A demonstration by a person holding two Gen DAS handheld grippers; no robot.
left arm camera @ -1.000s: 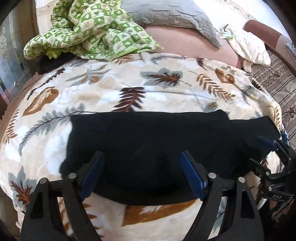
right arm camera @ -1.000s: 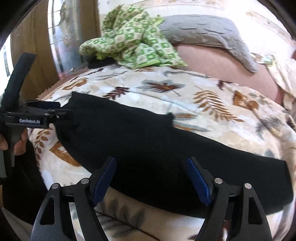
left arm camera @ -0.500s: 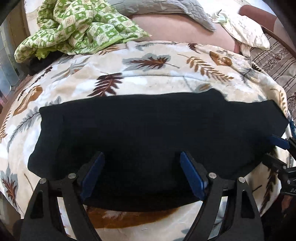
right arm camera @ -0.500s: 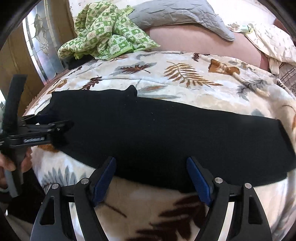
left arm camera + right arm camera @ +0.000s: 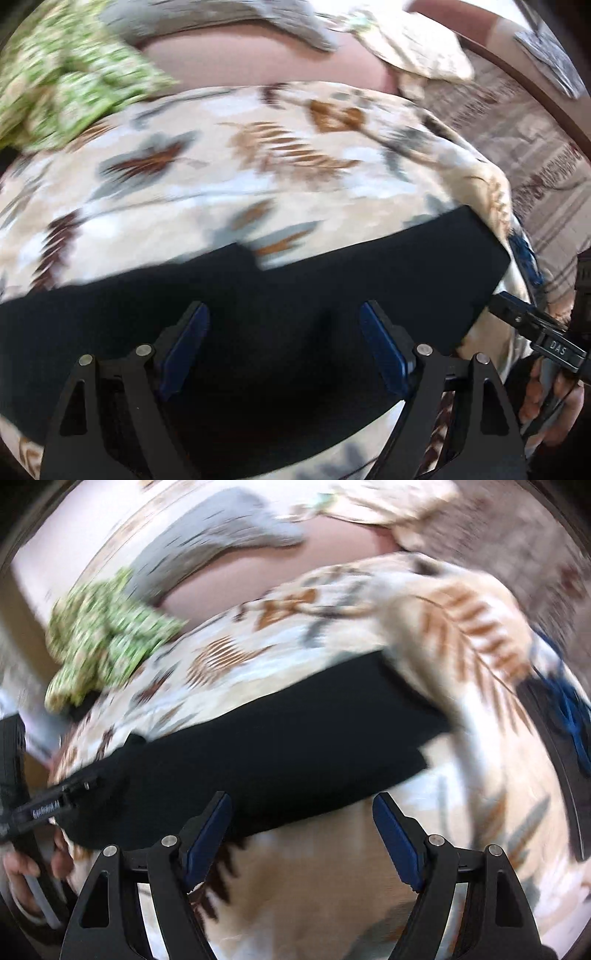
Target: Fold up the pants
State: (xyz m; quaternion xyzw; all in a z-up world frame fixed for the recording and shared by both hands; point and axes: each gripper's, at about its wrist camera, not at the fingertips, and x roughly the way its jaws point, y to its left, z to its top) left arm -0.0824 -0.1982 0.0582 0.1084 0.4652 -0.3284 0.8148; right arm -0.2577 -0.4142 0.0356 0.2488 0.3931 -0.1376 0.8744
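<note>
The black pants (image 5: 258, 317) lie folded lengthwise as a long dark strip across a leaf-print blanket (image 5: 258, 177). My left gripper (image 5: 284, 347) is open, its blue pads over the middle of the strip, holding nothing. My right gripper (image 5: 301, 834) is open and empty, near the front edge of the pants (image 5: 266, 753) towards their right end. The right gripper also shows at the right edge of the left wrist view (image 5: 532, 328), and the left gripper at the left edge of the right wrist view (image 5: 55, 805). Both views are motion-blurred.
A crumpled green checked cloth (image 5: 66, 85) and a grey pillow (image 5: 221, 18) lie at the back of the bed. A pale patterned cloth (image 5: 417, 48) lies at the back right. A striped cover (image 5: 535, 147) lies past the blanket's right edge.
Both grippers have swung to the right along the pants. The right gripper now faces the pants' right end. Both stay open.
</note>
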